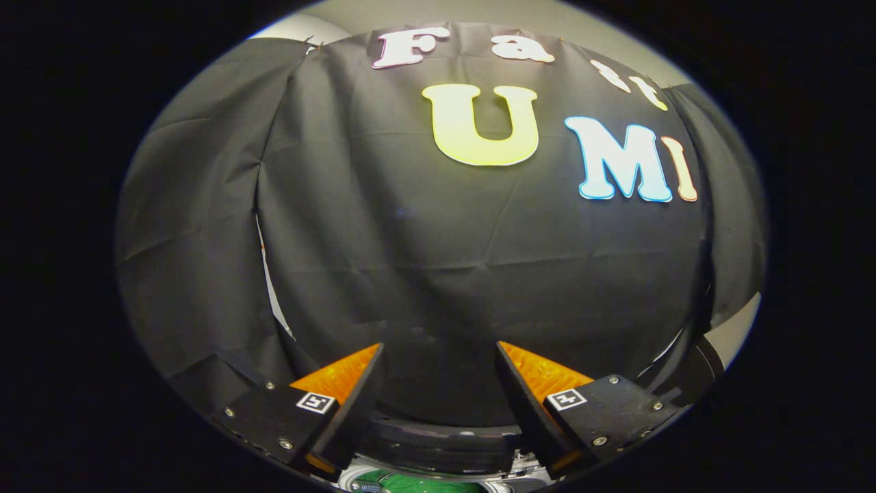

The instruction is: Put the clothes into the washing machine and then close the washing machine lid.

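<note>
Here, gripper (438, 383) spread apart, grasping nothing, facing the black cloth wall (424, 260). Below the fingers, a dark round washing machine rim (438, 445), with green clothes (424, 483) inside it.

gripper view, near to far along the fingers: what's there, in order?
Green cloth low between the fingers → dark round rim just ahead of it → open gripper, nothing held → black cloth wall beyond the fingertips.
</note>
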The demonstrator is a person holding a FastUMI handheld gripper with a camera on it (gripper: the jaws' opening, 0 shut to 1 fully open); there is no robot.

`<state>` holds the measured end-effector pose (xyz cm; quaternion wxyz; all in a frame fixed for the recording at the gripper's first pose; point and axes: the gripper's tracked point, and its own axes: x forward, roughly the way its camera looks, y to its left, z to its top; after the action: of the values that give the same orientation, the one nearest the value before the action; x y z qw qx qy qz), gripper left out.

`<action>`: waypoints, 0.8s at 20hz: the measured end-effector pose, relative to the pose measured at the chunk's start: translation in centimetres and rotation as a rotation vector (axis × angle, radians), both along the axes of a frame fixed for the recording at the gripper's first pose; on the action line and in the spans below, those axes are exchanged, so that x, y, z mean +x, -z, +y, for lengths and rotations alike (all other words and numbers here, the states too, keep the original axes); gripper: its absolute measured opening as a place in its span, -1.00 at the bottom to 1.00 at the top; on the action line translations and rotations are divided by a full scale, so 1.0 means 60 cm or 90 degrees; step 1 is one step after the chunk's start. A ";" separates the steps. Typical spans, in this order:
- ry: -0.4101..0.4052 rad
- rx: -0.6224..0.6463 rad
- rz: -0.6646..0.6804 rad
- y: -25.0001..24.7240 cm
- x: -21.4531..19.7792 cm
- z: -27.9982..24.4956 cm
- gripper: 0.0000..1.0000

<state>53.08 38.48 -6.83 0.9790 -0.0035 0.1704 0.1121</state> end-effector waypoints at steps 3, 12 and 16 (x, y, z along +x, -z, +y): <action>-0.011 0.002 0.012 -0.004 -0.016 0.000 0.93; -0.026 0.001 0.015 -0.010 -0.084 -0.003 0.92; -0.033 0.001 0.015 -0.010 -0.122 -0.005 0.92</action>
<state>45.78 38.21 -6.20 0.9737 -0.0059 0.1814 0.1376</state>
